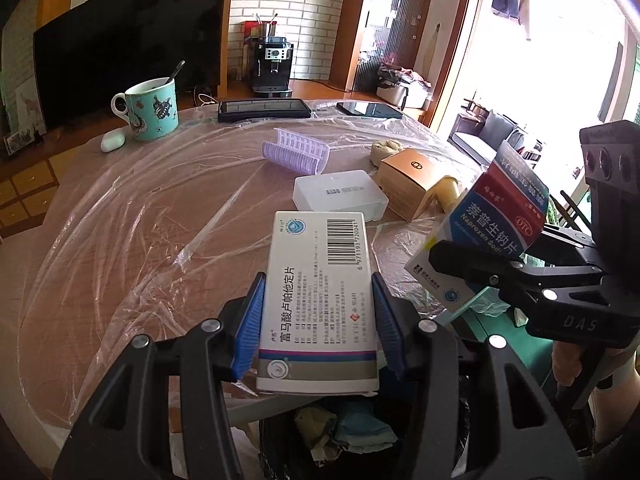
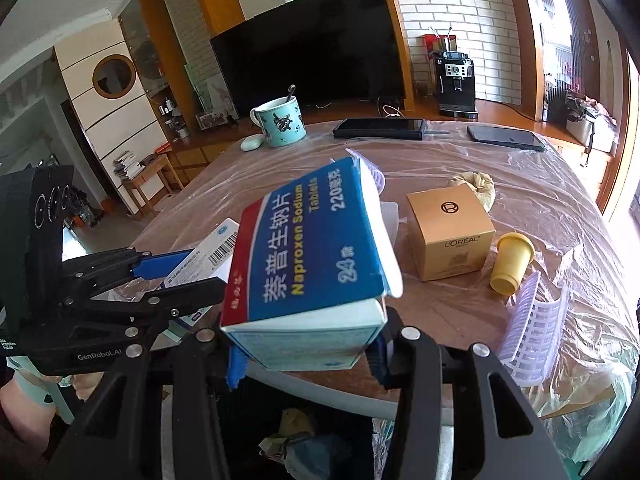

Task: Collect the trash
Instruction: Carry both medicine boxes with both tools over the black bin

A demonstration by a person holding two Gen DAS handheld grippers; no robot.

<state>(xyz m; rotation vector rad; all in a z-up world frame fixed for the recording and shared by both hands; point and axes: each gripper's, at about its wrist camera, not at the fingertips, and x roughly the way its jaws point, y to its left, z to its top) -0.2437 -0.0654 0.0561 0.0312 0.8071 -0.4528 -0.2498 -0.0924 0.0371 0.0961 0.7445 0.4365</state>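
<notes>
My left gripper (image 1: 318,320) is shut on a white medicine box (image 1: 320,280) with a barcode, its blue pads (image 1: 250,328) pressing both long sides. To its right, my right gripper (image 1: 472,258) grips a blue-and-red Naproxen box (image 1: 500,208). In the right wrist view, that blue box (image 2: 320,256) sits tilted in my right gripper (image 2: 308,356). My left gripper (image 2: 180,276) shows at the left with the white box (image 2: 218,246). Both boxes hang over the table's near edge, above a dark-lined trash bin (image 1: 268,436) (image 2: 248,420) holding crumpled waste.
On the plastic-covered table (image 1: 140,220) lie a gold L'Oreal box (image 2: 450,232), a yellow cup (image 2: 512,264), lilac hair rollers (image 2: 532,332) (image 1: 296,150), a white case (image 1: 340,196), crumpled paper (image 1: 386,150), a teal mug (image 1: 152,110), an earbud case (image 1: 113,140) and two dark tablets (image 1: 264,109) (image 1: 368,109).
</notes>
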